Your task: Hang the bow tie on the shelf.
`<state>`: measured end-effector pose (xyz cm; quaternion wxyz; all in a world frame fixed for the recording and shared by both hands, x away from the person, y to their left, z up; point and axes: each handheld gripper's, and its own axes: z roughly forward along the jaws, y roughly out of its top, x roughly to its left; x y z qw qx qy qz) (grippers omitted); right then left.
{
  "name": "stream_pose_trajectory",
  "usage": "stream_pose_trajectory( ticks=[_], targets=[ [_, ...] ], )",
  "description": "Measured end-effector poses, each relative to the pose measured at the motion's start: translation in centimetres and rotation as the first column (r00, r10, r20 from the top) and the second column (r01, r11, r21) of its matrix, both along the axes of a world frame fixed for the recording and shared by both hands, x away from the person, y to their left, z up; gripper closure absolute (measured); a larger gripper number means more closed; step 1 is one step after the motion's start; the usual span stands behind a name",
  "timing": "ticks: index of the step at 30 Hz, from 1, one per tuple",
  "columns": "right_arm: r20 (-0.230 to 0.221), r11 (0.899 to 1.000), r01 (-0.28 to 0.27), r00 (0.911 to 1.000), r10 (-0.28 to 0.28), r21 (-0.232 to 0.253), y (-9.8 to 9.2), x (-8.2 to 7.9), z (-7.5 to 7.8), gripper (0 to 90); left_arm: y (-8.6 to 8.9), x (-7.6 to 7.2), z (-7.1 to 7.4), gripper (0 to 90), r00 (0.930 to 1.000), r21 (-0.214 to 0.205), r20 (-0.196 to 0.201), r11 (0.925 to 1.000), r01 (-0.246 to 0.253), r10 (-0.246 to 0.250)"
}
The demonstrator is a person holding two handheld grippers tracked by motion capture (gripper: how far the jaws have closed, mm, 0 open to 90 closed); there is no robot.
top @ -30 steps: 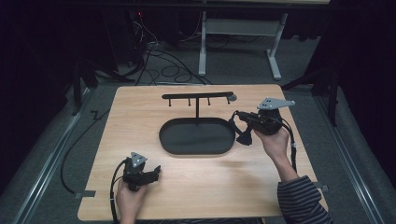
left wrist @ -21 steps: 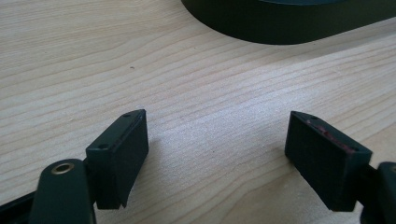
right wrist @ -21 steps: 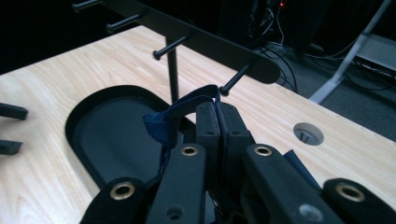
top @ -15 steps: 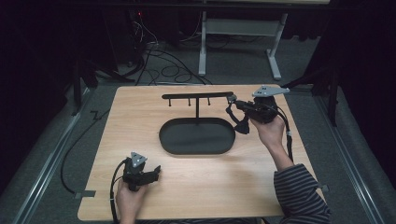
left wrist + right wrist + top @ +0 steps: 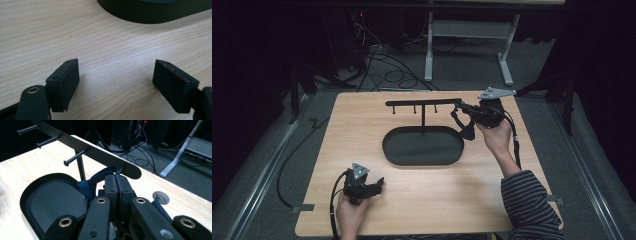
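A dark blue fabric strap [image 5: 96, 181], formed into a loop, is held between the right tongs [image 5: 115, 185], whose jaws are pressed together on it. In the right gripper view the loop is seen just below the far right end of the crossbar [image 5: 100, 153] of a black hanging stand, close to the last peg [image 5: 120, 170] at that end; whether the loop already touches this peg cannot be told. In the high view a dark part of the strap [image 5: 468, 131] hangs down under the right tongs [image 5: 460, 109], above the right edge of the black oval tray [image 5: 422, 147] that forms the base of the stand.

Compared with the pictures of a second ago, the right hand [image 5: 496, 135] has been carried away from the person and toward the end of the crossbar [image 5: 423, 102], and the strap has been brought with it from beside the tray up to the height of the pegs. It is judged from this that the transport is almost finished and that the hanging itself is now in hand: the loop must be opened over the peg and slid along it before the jaws are released. Since the loop is soft and narrow, it may be missed by the peg or may slip off.

The left tongs [image 5: 115, 82] are standing wide apart with nothing between them, resting low over the wooden counter [image 5: 337, 135] at its near left part, well apart from the tray, and their place has not been changed
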<state>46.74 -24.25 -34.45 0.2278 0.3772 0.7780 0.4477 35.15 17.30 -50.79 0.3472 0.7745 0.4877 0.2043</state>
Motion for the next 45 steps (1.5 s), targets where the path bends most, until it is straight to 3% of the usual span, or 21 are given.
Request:
stream_pose_trajectory(
  ticks=[24, 45],
  targets=[
    [-0.047, 0.999, 0.038, 0.9982, -0.038, 0.003, 0.5, 2.0, -1.2, 87.3, 0.0, 0.0, 0.0, 21.7, 1.0, 0.0, 0.0, 1.0, 0.0, 0.0],
    [-0.041, 0.999, 0.022, 0.999, -0.021, 0.04, -1.0, 1.1, -0.4, 77.8, 0.0, 0.0, 0.0, 21.8, 1.0, 0.0, 0.0, 1.0, 0.0, 0.0]
  ],
)
